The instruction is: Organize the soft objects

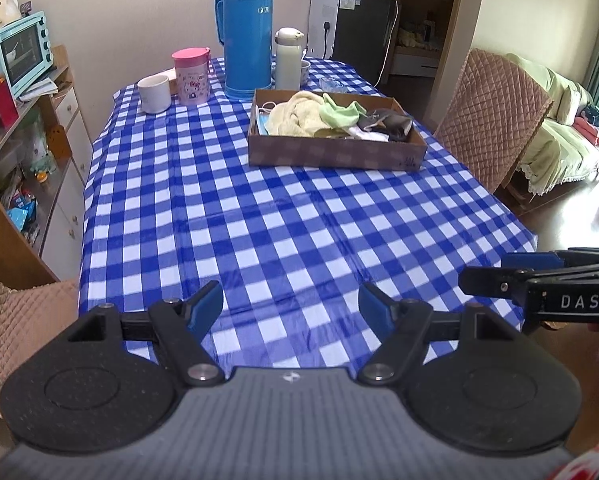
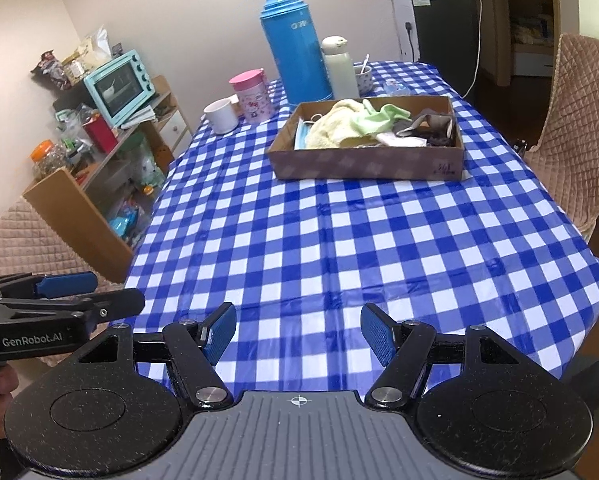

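A shallow cardboard box (image 1: pixel 335 156) (image 2: pixel 363 164) stands on the far half of the checked table. It holds a cream towel (image 1: pixel 295 114) (image 2: pixel 335 126), a light green cloth (image 1: pixel 339 114) (image 2: pixel 379 118), a blue face mask (image 1: pixel 261 122) (image 2: pixel 301 136), and grey and white soft items (image 1: pixel 383 124) (image 2: pixel 427 128). My left gripper (image 1: pixel 290 307) is open and empty above the near table edge. My right gripper (image 2: pixel 298 331) is open and empty beside it. Each gripper shows at the edge of the other's view, the right one (image 1: pixel 539 276) and the left one (image 2: pixel 59 296).
Behind the box stand a blue thermos (image 1: pixel 248 32) (image 2: pixel 295 44), a white flask (image 1: pixel 288 58) (image 2: pixel 339 68), a pink cup (image 1: pixel 191 76) (image 2: pixel 253 94) and a white mug (image 1: pixel 154 94) (image 2: pixel 221 116). Quilted chairs (image 1: pixel 487 116) (image 2: pixel 575 132) flank the table. A cluttered shelf (image 1: pixel 15 128) (image 2: pixel 111 140) is left.
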Demonstrator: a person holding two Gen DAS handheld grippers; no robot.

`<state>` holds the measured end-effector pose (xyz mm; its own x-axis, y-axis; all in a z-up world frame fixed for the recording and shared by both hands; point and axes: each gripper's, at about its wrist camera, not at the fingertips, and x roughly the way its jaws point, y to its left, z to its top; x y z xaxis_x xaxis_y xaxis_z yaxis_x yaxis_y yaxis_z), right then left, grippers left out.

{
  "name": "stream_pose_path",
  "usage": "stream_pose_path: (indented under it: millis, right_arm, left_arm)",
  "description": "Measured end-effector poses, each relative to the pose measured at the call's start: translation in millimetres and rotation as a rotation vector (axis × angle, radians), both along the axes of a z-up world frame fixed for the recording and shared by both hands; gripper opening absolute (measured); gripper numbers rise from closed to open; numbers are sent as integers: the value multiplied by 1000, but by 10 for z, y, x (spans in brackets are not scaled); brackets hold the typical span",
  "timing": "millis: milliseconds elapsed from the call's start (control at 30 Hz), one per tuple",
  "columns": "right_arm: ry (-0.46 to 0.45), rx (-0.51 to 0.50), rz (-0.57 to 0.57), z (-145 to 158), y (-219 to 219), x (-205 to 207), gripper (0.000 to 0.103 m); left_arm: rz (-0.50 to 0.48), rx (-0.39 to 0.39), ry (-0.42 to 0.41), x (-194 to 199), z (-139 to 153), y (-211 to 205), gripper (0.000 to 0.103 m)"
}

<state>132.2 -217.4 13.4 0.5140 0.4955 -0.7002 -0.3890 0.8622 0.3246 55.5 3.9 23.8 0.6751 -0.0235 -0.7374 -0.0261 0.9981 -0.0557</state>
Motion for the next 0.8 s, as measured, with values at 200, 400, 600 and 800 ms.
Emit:
stream_pose_path:
  millis: [200,400,600,800]
  right_arm:
    - [5,-20,11,-55,70,-153,69]
    - [16,-26,17,-118,119,-241,69]
    - [15,-45,37,-143,179,-288,69]
    - [14,-46,41,-143,196,-304,69]
  left_arm:
    - [8,-11,15,-176,-50,14,73]
    - [12,-14,34,-276,-110,19,73]
    - [17,-15,28,-324,-92,35,73]
    - [21,-14,25,-340,-84,54,73]
